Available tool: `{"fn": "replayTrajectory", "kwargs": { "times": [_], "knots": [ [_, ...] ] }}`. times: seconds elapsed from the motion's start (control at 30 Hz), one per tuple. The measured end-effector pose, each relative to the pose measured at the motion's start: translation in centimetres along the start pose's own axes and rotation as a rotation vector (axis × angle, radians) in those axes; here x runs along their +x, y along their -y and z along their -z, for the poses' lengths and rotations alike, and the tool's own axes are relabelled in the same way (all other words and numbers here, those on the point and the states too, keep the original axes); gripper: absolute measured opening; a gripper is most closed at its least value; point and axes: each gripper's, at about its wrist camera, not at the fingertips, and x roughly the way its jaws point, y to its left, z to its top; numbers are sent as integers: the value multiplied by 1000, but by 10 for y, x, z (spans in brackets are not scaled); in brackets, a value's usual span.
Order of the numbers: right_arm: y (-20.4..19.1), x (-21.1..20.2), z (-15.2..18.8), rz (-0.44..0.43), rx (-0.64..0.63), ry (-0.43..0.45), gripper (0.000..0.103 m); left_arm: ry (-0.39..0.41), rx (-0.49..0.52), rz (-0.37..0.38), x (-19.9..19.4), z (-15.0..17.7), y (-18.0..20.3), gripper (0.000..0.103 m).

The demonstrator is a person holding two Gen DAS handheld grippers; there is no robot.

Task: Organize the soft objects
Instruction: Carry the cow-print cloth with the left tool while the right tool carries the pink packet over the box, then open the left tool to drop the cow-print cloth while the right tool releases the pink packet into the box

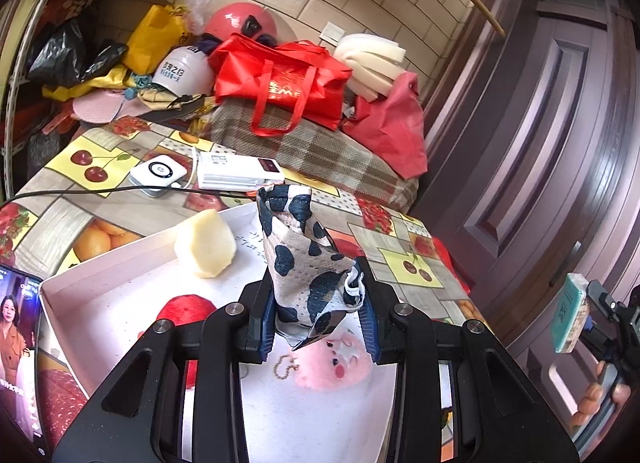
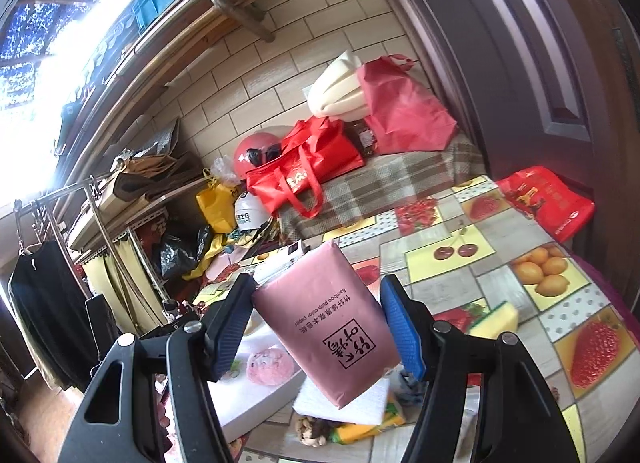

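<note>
My left gripper (image 1: 318, 323) is shut on a cow-print cloth pouch (image 1: 304, 259) and holds it above a white tray (image 1: 100, 299). In the tray lie a pale yellow sponge chunk (image 1: 206, 243), a red yarn ball (image 1: 186, 309) and a pink plush face (image 1: 336, 363). My right gripper (image 2: 320, 323) is shut on a pink tissue pack (image 2: 328, 323), held above the fruit-print tablecloth (image 2: 448, 263). The white tray's corner (image 2: 256, 395) with the pink plush (image 2: 268, 367) shows below it.
A yellow-green sponge (image 2: 494, 319), a white foam pad (image 2: 348, 407) and small items lie on the table. A power bank (image 1: 240, 173), a white charger (image 1: 158, 173) and a phone (image 1: 18, 347) are near the tray. Red bags (image 1: 280, 79) and helmets pile at the back.
</note>
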Motion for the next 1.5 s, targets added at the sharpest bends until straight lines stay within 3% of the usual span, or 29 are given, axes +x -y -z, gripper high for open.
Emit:
{"fn": "replayTrajectory", "kwargs": {
  "times": [0.23,0.43,0.63,1.1,1.17,1.2,1.3,1.4,1.47,1.5],
  "knots": [
    [-14,35,2,-62,32,-67,65,28,-42,-27,-9,-8,-17,34],
    [-38,86,11,-100,28,-179,65,29,-113,-83,-8,-11,-43,34],
    [-58,136,34,-92,16,-299,65,5,-120,-115,-1,-9,-49,34],
    [-77,184,59,-3,-18,-297,67,-11,-97,-100,5,-7,-44,34],
    [-77,186,59,0,-13,-283,72,-17,-94,-93,6,-7,-43,34],
    [-77,186,59,-9,-4,-282,83,-19,-92,-91,6,-7,-43,34],
    [-77,183,56,-23,0,-268,84,-20,-80,-110,7,-7,-40,38],
    [-79,173,53,-18,-16,-229,87,-17,-71,-123,7,-7,-38,60],
    [-82,162,49,-13,-28,-193,91,-9,-59,-132,6,-7,-34,94],
    [-84,156,46,-11,-34,-174,100,-1,-51,-143,5,-6,-33,102]
  ]
}}
